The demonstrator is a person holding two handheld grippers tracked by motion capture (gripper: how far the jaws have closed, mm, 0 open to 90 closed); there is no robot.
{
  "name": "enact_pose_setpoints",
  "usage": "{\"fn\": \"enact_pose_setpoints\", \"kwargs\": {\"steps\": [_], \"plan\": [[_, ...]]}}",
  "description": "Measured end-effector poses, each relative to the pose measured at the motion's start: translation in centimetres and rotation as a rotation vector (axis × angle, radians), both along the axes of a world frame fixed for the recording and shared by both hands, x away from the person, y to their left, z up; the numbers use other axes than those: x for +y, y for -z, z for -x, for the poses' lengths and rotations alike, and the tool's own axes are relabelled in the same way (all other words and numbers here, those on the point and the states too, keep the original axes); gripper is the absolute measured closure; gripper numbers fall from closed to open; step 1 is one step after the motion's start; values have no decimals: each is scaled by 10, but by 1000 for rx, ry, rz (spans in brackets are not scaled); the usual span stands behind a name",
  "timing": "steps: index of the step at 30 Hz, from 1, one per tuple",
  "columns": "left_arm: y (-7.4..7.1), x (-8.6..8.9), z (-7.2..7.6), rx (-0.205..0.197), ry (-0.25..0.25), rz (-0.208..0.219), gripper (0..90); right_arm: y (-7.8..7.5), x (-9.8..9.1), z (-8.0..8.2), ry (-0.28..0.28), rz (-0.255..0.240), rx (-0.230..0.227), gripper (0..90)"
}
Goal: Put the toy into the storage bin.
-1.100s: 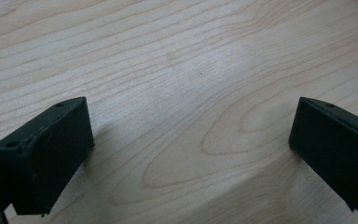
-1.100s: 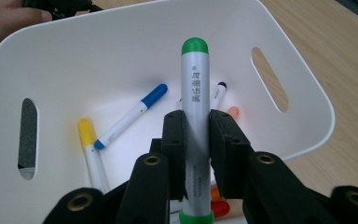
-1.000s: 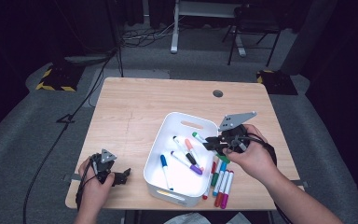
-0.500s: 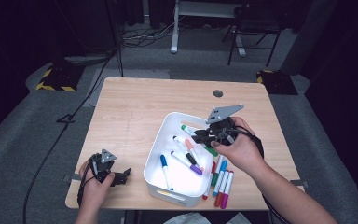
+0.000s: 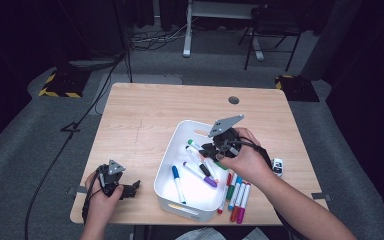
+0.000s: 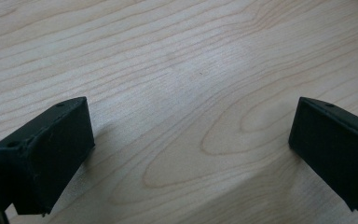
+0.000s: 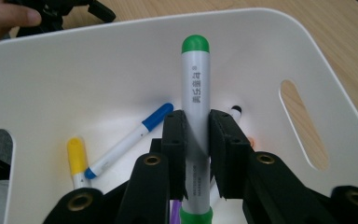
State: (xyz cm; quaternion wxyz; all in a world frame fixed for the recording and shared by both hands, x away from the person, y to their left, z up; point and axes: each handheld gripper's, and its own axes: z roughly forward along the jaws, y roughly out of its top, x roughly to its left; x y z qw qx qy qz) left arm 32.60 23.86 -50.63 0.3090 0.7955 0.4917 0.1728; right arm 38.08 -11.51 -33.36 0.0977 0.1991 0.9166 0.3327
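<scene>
White bin (image 5: 172,165) holds blue (image 5: 178,183), purple markers (image 5: 200,174)

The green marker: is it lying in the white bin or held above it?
Held above it. The right gripper has its fingers clamped on the green marker, over the white bin.

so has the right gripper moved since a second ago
Yes. In the high view the right gripper, shut on the green marker, has shifted left from over the white bin's right rim to above its inside.
</scene>
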Motion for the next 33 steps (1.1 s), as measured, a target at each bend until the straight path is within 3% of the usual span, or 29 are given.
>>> {"fn": "enact_pose_setpoints", "kwargs": {"steps": [12,24,26,28,33], "plan": [[0,0,0,2,10,2,2,26,14,2,-26,106,8,763],[0,0,0,3,10,1,2,50,25,4,-58,194,49,762],[0,0,0,3,10,2,2,55,26,2,-76,208,83,718],[0,0,0,2,10,1,2,57,26,3,-60,163,90,600],[0,0,1,2,12,1,2,45,19,10,-35,86,73,531]]}}
